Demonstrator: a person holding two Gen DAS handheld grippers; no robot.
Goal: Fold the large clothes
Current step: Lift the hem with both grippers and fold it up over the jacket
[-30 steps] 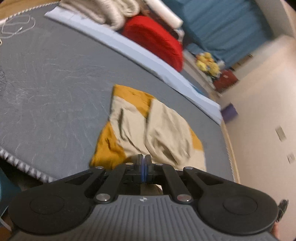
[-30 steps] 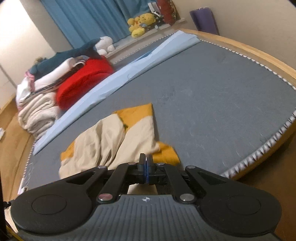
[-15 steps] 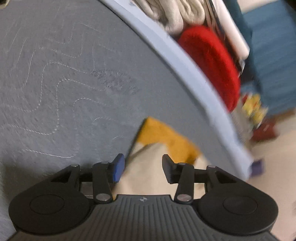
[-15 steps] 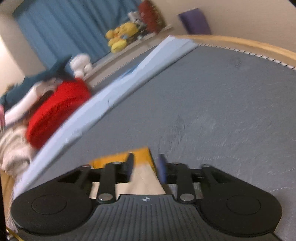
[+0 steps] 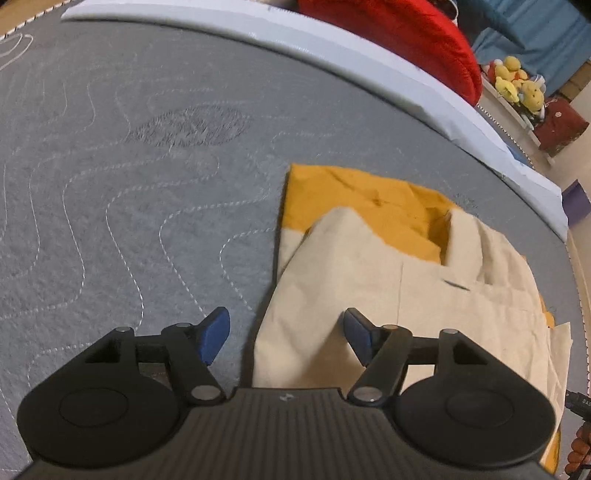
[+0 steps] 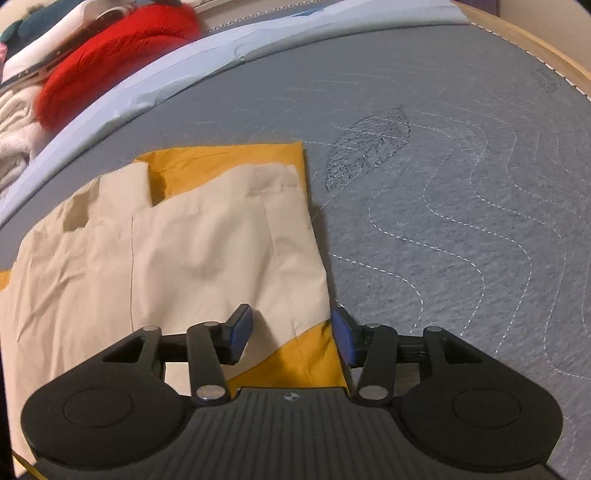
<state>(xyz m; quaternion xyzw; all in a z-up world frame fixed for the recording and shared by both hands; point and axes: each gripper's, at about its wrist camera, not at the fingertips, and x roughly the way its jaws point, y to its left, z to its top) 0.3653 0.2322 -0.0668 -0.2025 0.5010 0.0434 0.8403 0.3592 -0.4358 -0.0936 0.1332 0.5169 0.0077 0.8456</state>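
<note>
Fingers (image 5: 216, 334) of the left gripper (image 5: 286, 332) stand released and have just been spreading wider; the garment's (image 5: 388, 280) left edge lies between them, and neither blue pad presses on it. One pad sits over bare quilt (image 5: 129, 184), the other over beige cloth. Fingers (image 6: 240, 332) of the right gripper (image 6: 291, 336) are likewise released and have just been spreading; the garment's (image 6: 207, 251) right edge, with a mustard corner, lies between them, ungripped. Both grippers point steeply down at the bed.

Garment: beige with mustard-yellow panels, lying partly folded and creased on the quilt. Its far edge shows a mustard band; beige layers overlap it nearer the grippers.

Surface: grey quilt (image 6: 461, 221) with pale wavy stitch lines and a darker leaf-shaped stitched motif (image 6: 369, 147) just beyond the garment's far right corner. A braided trim runs along the quilt's edge, and a light wooden bed frame (image 6: 517, 40) shows past it in the right wrist view.

Room: a pale blue sheet (image 5: 369, 70) runs in a strip along the quilt's far side. Beyond it lies a red pillow (image 5: 406, 40); next to it, in the right wrist view, sit folded cream and white textiles (image 6: 14, 122). Further back in the left wrist view are yellow plush toys (image 5: 517, 85) on a ledge, a blue curtain (image 5: 535, 29), a dark red item and a pale wall.
</note>
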